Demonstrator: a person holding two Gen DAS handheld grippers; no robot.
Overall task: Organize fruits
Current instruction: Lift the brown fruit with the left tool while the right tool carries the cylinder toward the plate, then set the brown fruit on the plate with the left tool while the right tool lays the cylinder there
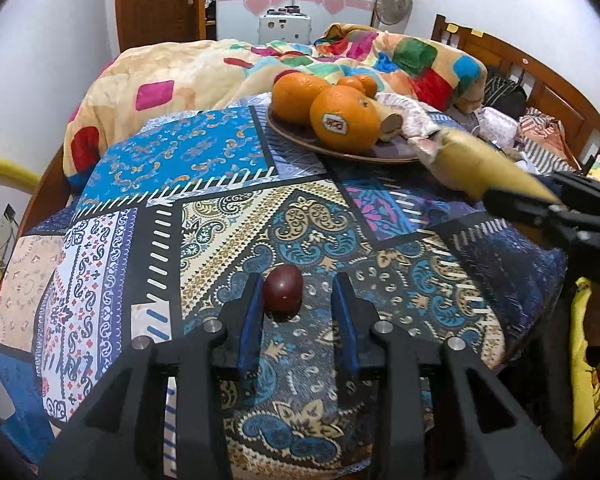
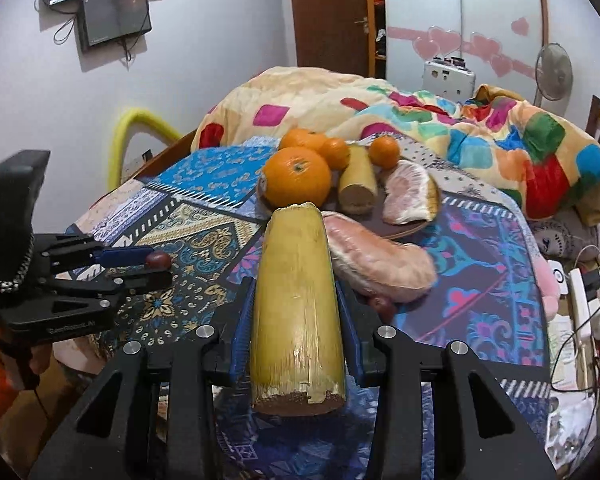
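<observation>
Left gripper [image 1: 296, 292], jaws wide, straddles the date [image 1: 283, 289] hugging its left finger; right gripper [image 2: 296, 292] grips cane [image 2: 298, 304] lengthwise, plate [image 2: 404, 228] ahead.

Half hidden at six o'clock behind the pomelo segment [image 2: 376, 268]: a small dark red fruit [image 2: 382, 306] (kind unclear). Blurred at three o'clock: the yellow cane piece [image 1: 484, 162]. Unreadable at this size: the sticker [image 1: 336, 123] on the front orange [image 1: 346, 118].

Blurred, perhaps "GenRobot.AI", on left gripper [image 2: 140, 266]
</observation>
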